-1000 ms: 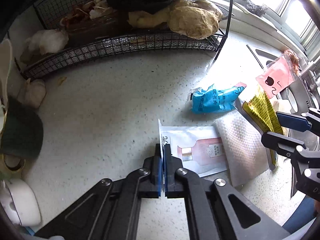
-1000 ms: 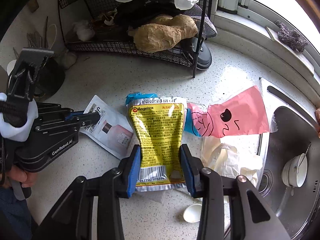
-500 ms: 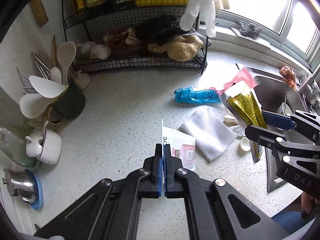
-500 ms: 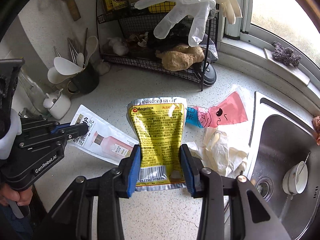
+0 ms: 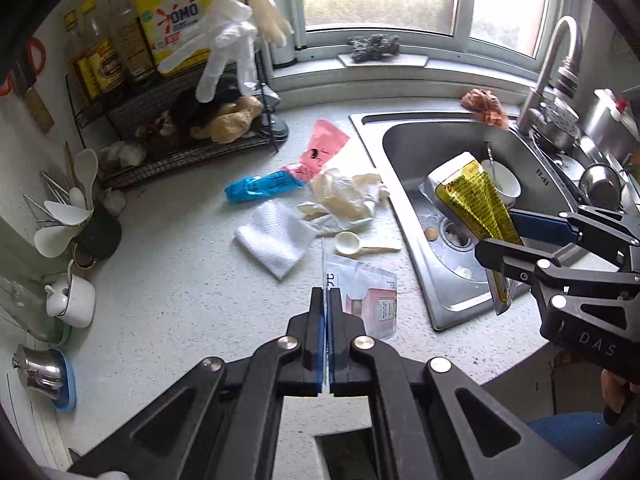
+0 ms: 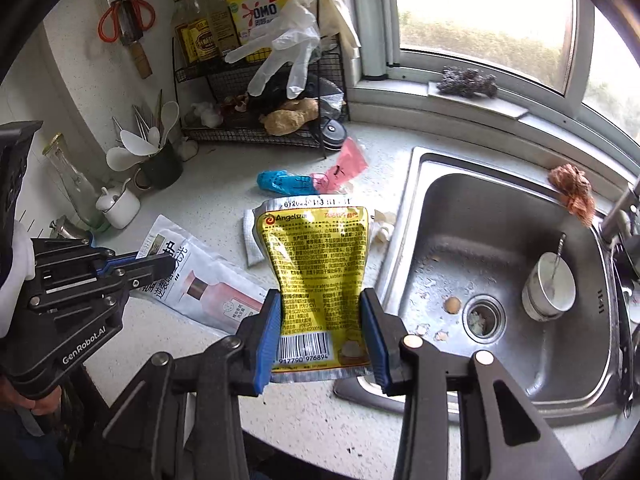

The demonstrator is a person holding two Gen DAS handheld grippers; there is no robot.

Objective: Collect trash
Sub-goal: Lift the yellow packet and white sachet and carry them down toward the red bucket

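Height is what has changed: a second ago both of your grippers were low over the surface [image 5: 168, 280], and now both packets hang clear of it, so two pieces of trash are picked up and ready to be carried off. No bin shows in either view, so you will have to find one.

Your left gripper [image 5: 325, 300] has its fingers clenched on the edge of the white sachet [image 5: 366, 300], which it held a second ago too. Seen from the right wrist, the sachet's long axis runs away from the fingers toward the lower right, with the printed face up.

Your right gripper [image 6: 322, 332] is grasping the yellow pouch [image 6: 318, 264] by its bottom end, just above the barcode. The pouch stands along the fingers, long axis pointing forward and up, sealed top farthest from you. In the left wrist view it hangs over the sink [image 5: 452, 320].

Left on the surface are the blue wrapper [image 5: 260, 187], pink bag [image 5: 320, 148], paper towel [image 5: 276, 236], crumpled gloves [image 5: 344, 200] and a small plastic spoon [image 5: 354, 243].
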